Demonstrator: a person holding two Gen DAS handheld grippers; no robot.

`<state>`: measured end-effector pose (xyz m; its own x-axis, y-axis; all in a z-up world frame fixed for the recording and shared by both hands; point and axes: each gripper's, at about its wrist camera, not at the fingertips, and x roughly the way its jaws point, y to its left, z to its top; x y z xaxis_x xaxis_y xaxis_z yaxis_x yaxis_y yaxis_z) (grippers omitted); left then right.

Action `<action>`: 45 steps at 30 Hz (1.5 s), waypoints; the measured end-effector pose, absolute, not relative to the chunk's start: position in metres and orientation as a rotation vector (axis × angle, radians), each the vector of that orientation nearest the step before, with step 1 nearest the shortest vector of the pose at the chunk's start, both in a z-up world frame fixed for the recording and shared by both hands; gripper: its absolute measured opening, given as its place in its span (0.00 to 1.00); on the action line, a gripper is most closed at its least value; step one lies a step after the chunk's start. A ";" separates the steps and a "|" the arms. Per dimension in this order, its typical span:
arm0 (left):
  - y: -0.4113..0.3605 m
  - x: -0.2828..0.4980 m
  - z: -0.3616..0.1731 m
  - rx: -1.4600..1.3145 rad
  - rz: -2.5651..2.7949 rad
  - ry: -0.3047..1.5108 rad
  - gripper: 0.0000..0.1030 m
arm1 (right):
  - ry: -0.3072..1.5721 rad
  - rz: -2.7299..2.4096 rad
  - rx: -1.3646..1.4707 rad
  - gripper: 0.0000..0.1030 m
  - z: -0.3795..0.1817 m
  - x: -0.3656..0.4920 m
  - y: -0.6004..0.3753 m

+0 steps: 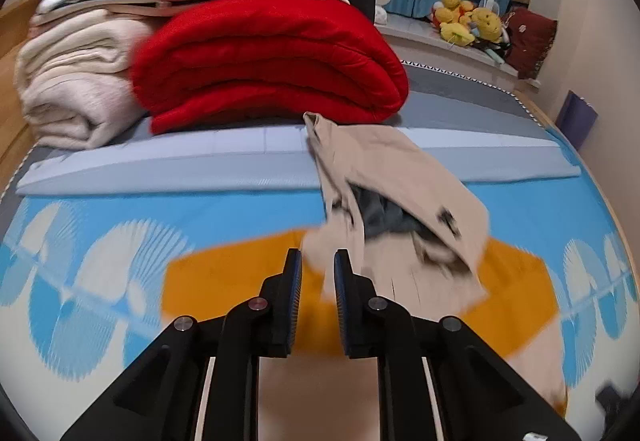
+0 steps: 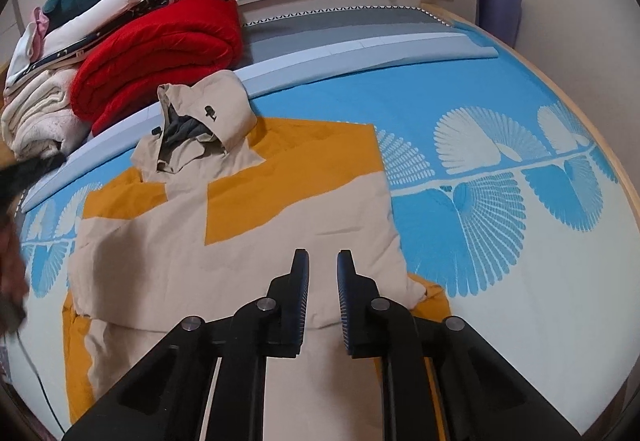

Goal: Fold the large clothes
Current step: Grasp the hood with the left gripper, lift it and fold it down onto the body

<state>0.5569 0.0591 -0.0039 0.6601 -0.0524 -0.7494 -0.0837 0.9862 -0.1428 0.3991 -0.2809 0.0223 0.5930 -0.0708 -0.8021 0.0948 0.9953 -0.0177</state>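
A: Left gripper [image 1: 317, 261]?
B: Tipped down over the jacket [image 2: 240, 233] on the bed [image 2: 500, 113], hood at 1 o'clock. Small gap, pinching nothing.
A: Right gripper [image 2: 322, 263]?
B: Same tilt, small gap, empty. Hood at 11.

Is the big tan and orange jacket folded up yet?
Partly folded. The tan and orange hooded jacket has its sides turned in, but still lies long across the bed.

Matt cloth jacket [image 2: 224, 241] (beige/orange); quilted red blanket [image 1: 264, 61].
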 end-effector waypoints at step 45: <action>-0.004 0.378 0.023 -0.071 -0.298 0.741 0.01 | 0.758 0.051 0.255 0.32 0.069 0.393 -0.295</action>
